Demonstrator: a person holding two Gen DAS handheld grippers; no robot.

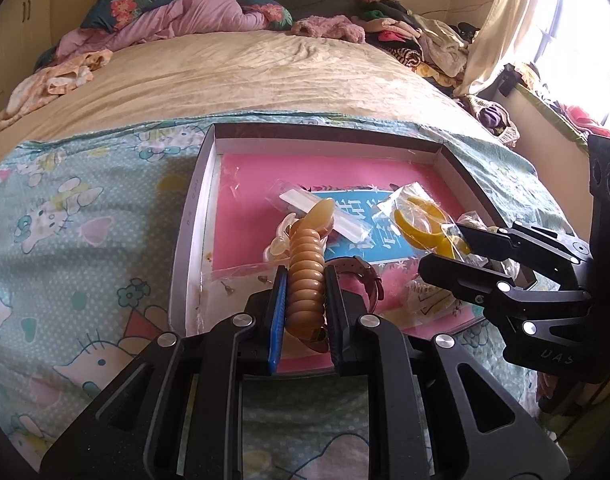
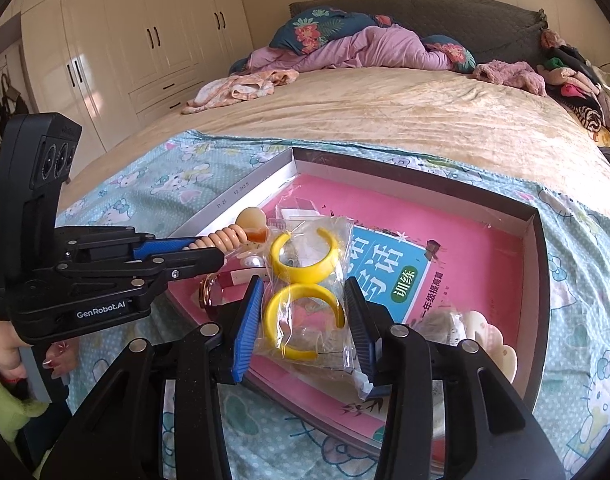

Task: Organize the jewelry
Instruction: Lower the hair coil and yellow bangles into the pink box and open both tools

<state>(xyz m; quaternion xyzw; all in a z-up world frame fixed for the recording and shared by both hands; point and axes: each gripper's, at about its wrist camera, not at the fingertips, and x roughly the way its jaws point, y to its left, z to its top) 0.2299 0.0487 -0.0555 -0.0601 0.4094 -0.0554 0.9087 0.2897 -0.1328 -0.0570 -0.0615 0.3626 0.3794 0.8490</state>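
Observation:
A shallow grey box lies on the bed with a pink booklet in it and jewelry scattered on top. My left gripper is shut on a ribbed amber hair clip, held over the box's left part. My right gripper stands open over the box's near side. A clear bag with two yellow hoop earrings lies flat between its fingers, which do not squeeze it.
A brown-strapped watch, a pearl, a bag of small studs and a cream clip also lie in the box. A cartoon-cat sheet covers the near bed. Clothes are piled at the headboard.

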